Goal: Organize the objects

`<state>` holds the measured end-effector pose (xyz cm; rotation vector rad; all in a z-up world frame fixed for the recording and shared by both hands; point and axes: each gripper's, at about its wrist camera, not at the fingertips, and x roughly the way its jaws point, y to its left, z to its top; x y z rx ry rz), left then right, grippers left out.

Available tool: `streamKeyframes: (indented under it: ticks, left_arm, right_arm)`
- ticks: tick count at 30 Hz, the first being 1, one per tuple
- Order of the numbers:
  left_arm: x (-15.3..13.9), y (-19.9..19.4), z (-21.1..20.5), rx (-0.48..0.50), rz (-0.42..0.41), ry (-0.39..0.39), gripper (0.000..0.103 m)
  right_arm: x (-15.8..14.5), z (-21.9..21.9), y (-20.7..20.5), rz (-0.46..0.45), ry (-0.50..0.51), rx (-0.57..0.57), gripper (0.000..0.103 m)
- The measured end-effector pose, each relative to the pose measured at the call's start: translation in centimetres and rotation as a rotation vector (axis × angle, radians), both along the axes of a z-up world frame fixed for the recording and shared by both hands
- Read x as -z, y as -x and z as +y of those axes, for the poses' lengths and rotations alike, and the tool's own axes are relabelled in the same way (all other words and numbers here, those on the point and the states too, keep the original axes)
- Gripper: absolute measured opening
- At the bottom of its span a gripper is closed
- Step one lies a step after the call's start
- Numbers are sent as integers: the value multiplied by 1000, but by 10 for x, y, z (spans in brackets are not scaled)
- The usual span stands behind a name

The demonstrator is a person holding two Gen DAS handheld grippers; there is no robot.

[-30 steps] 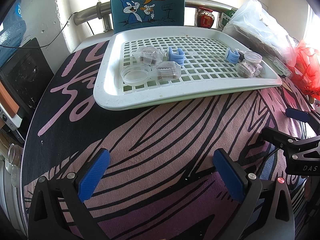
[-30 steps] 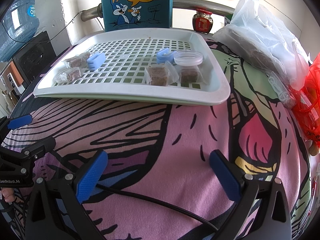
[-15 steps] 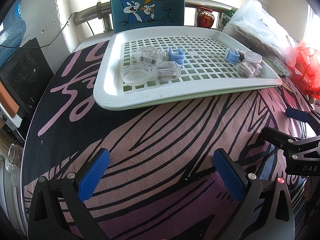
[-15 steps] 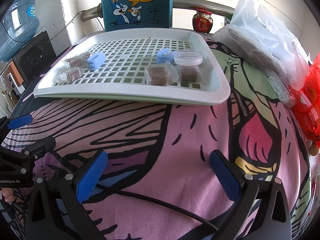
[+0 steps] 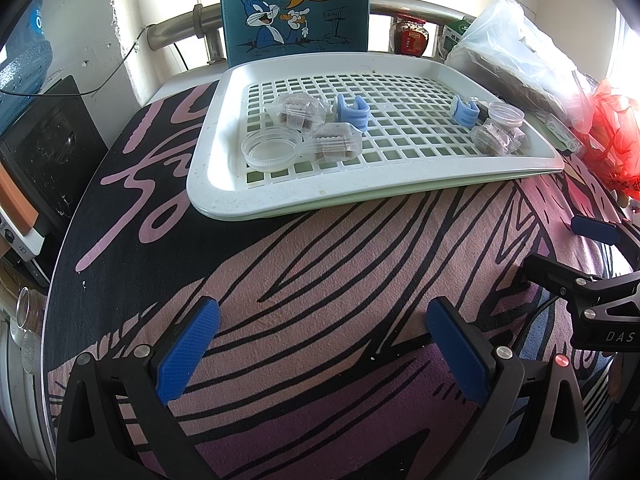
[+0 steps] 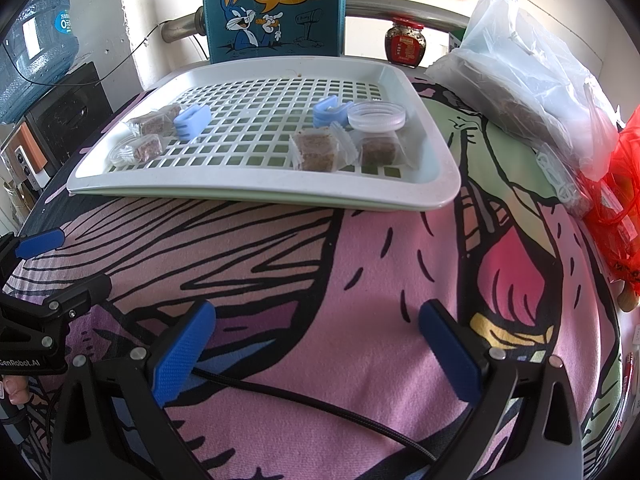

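A white slotted tray (image 5: 208,184) (image 6: 440,184) lies on the printed cloth ahead of both grippers. On its left side lie a clear lid (image 5: 271,151), two wrapped brown snack cubes (image 5: 296,113) (image 5: 336,145) and a blue clip (image 5: 352,110). On its right side lie a blue clip (image 6: 329,111), a clear lid (image 6: 376,117) and two wrapped cubes (image 6: 316,151) (image 6: 380,150). My left gripper (image 5: 320,344) is open and empty, low over the cloth. My right gripper (image 6: 316,344) is open and empty, beside it.
A blue cartoon board (image 5: 294,4) stands behind the tray. A red-lidded jar (image 6: 405,42), a clear plastic bag (image 6: 528,76) and a red bag (image 6: 624,184) sit at the right. A water bottle (image 6: 36,40) and black speaker (image 5: 44,148) stand left. A black cable (image 6: 320,404) crosses the cloth.
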<state>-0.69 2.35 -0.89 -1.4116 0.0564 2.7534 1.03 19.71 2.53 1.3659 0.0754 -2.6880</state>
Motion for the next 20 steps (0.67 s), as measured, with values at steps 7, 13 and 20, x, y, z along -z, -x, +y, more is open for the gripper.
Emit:
streamKeyframes:
  ticks: [7,13,20]
  left_arm:
    - [0,0,0,0,0,0,103]
    - [0,0,-3,0,1,-7,103]
    - [0,0,-4,0,0,-4,103]
  right_arm:
    - [0,0,0,0,0,0,103]
    - [0,0,0,0,0,0,103]
    - [0,0,0,0,0,0,103]
